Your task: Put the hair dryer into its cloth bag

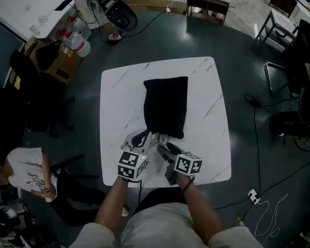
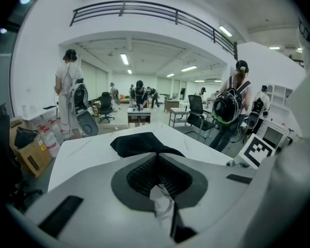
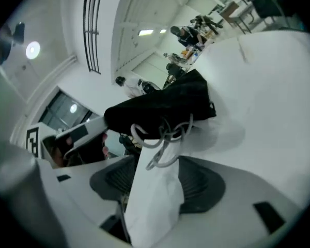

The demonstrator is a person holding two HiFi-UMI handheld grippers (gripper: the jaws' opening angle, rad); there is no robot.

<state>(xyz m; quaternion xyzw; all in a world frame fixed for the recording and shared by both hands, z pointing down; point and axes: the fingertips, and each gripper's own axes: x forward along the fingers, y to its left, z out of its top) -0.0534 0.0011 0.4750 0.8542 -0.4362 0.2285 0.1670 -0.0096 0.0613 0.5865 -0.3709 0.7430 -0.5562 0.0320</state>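
The bag (image 1: pixel 165 107) lies on the table (image 1: pixel 212 112) with its long axis running straight away from the person. Its mouth is at the near end, just ahead of both grippers. The right gripper (image 3: pixel 160 182) faces the mouth squarely, released, with a white tag (image 3: pixel 155 205) and grey cord (image 3: pixel 161 132) loose between its wide jaws. The left gripper (image 2: pixel 157 161), at the bag's near left corner, is clenched on a white scrap (image 2: pixel 161 203). The dryer shows nowhere; the full bag probably holds it.

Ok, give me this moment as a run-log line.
left gripper: jaws shut on white cord | right gripper: jaws open, cord loops between | black cloth bag: lying on white table
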